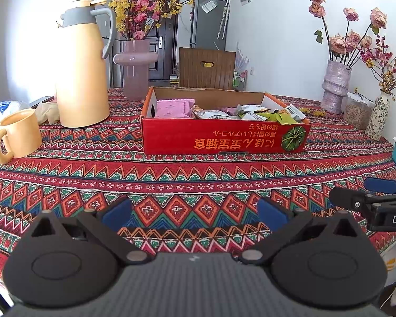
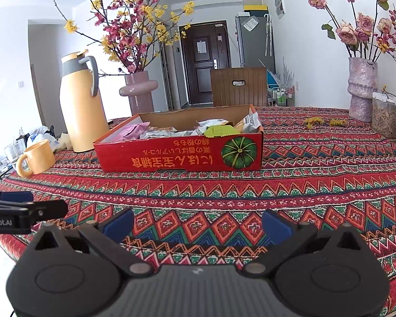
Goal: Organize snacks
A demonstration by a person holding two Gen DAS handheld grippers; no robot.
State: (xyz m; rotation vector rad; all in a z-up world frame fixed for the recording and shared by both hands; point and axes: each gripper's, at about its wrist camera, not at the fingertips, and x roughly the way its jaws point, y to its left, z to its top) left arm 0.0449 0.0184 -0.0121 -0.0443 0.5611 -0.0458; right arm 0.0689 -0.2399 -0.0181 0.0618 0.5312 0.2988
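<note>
A shallow red cardboard box (image 1: pixel 224 138) with a green pumpkin print stands on the patterned tablecloth; it also shows in the right wrist view (image 2: pixel 171 155). It holds several snack packets: pink ones (image 1: pixel 171 108) at its left, white and green ones (image 1: pixel 272 115) at its right. My left gripper (image 1: pixel 195 211) is open and empty, low over the cloth, well short of the box. My right gripper (image 2: pixel 198 224) is open and empty, also short of the box. Each gripper shows at the edge of the other's view, the right one (image 1: pixel 377 195) and the left one (image 2: pixel 26 208).
A tan thermos jug (image 1: pixel 81 66) and a tan mug (image 1: pixel 18 137) stand left of the box. A pink vase (image 1: pixel 136 68) of blossoms stands behind it. Vases of dried roses (image 1: pixel 335 87) and a clear container (image 1: pixel 359 111) line the right wall. A wooden chair (image 1: pixel 207 68) is at the far edge.
</note>
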